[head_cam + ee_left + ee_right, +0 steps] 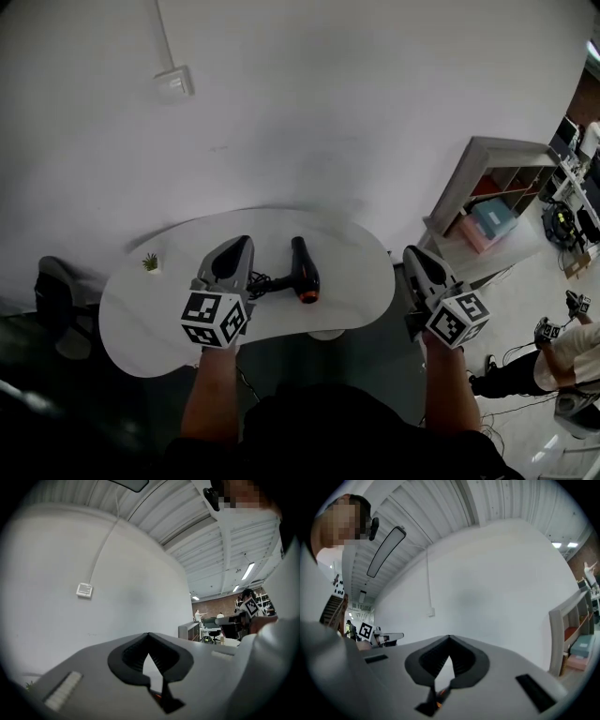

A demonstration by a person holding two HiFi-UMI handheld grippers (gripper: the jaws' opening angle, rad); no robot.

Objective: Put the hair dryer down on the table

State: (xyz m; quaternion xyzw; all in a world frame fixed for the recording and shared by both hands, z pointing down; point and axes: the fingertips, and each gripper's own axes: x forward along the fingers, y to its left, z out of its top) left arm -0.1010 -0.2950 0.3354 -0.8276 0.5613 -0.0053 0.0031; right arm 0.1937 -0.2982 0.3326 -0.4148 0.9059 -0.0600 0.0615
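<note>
A black hair dryer (303, 270) with an orange nozzle lies flat on the white table (361, 281), its cord (263, 281) bunched to its left. My left gripper (238, 244) hovers over the table just left of the dryer and cord. Its jaws are shut with nothing between them; in the left gripper view the left gripper (149, 635) points up at the wall. My right gripper (413, 252) is beyond the table's right edge, well apart from the dryer. In the right gripper view the right gripper (449, 638) has its tips touching and holds nothing.
A small potted plant (150, 262) stands at the table's left. A grey shelf unit (487, 187) stands at the right against the white wall, which carries a wall box (173, 84). A dark chair (56, 291) is at the left. A person (562, 347) crouches at the far right.
</note>
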